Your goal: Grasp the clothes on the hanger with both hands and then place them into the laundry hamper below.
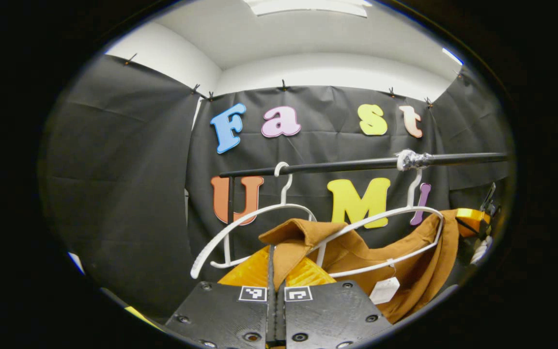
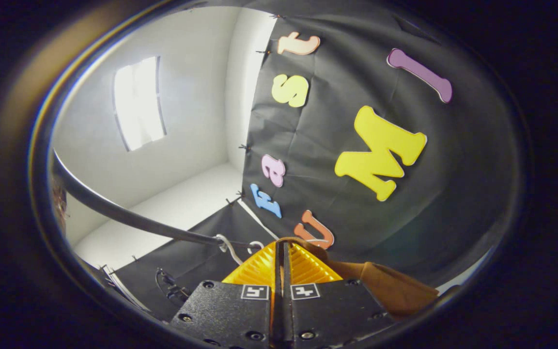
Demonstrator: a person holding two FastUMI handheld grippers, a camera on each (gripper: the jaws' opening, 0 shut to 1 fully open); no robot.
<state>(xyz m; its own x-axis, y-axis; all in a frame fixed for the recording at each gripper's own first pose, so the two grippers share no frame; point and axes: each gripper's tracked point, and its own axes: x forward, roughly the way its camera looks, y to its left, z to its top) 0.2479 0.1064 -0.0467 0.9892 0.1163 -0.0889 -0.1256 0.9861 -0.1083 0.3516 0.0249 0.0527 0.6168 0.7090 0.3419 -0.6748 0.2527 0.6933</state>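
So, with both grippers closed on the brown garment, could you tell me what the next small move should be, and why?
Probably lift both ends together to slip the garment off its hanger. The left gripper pinches the brown garment at the collar, and the right gripper pinches brown cloth too. The white hanger is partly inside the garment and hooked on the black rail, so pulling straight down could snag.

A dark rail (image 1: 347,166) runs nearly level across the left gripper view, with a patch of silvery tape (image 1: 410,159) wrapped round it toward the right; black cloth (image 1: 129,194) covers the booth's walls, pinned along its top edge by small clips (image 1: 284,86); above it stand a white wall (image 1: 327,70) and a ceiling light (image 1: 308,6); in the right gripper view the rail (image 2: 129,218) curves across a white wall (image 2: 192,116) with a bright light panel (image 2: 138,103).
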